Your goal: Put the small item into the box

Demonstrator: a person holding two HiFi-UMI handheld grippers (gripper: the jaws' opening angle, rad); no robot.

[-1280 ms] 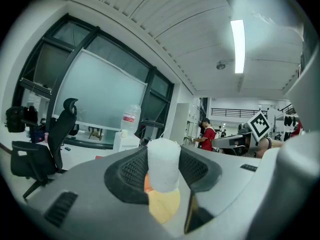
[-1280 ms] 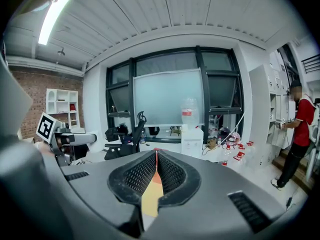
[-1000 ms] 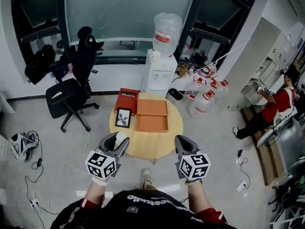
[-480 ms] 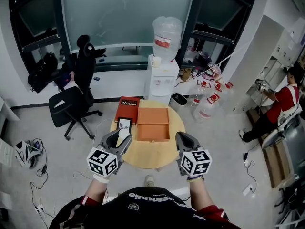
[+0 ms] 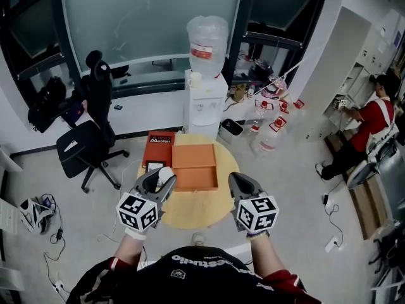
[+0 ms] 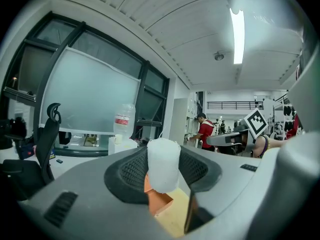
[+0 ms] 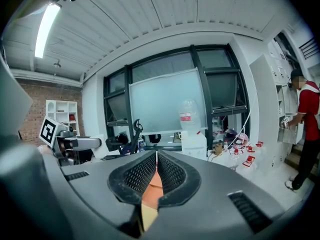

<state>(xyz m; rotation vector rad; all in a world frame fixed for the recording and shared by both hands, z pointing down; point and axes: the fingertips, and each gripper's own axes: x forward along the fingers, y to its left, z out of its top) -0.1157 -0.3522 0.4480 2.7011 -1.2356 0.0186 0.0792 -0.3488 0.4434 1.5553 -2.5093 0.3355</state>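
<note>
An open orange box [image 5: 194,166] lies on the round wooden table [image 5: 190,209], with a red lid [image 5: 158,147] at its left. My left gripper [image 5: 162,178] hangs over the table's near-left edge, shut on a small white cylinder [image 6: 163,165] that stands upright between its pads. The white item [image 5: 164,175] also shows in the head view. A corner of the orange box [image 6: 159,202] shows below it. My right gripper [image 5: 238,184] is over the table's near-right edge with its jaws shut [image 7: 156,158] and nothing held.
A water dispenser [image 5: 204,100] stands behind the table. A black office chair [image 5: 82,141] is to the left. Several water bottles [image 5: 271,128] sit on the floor at the right. A person in red [image 5: 372,122] works at the far right. Cables [image 5: 44,214] lie on the floor.
Both grippers have moved forward toward the table, the left one still holding the white item. It now covers the small picture frame left of the box.
</note>
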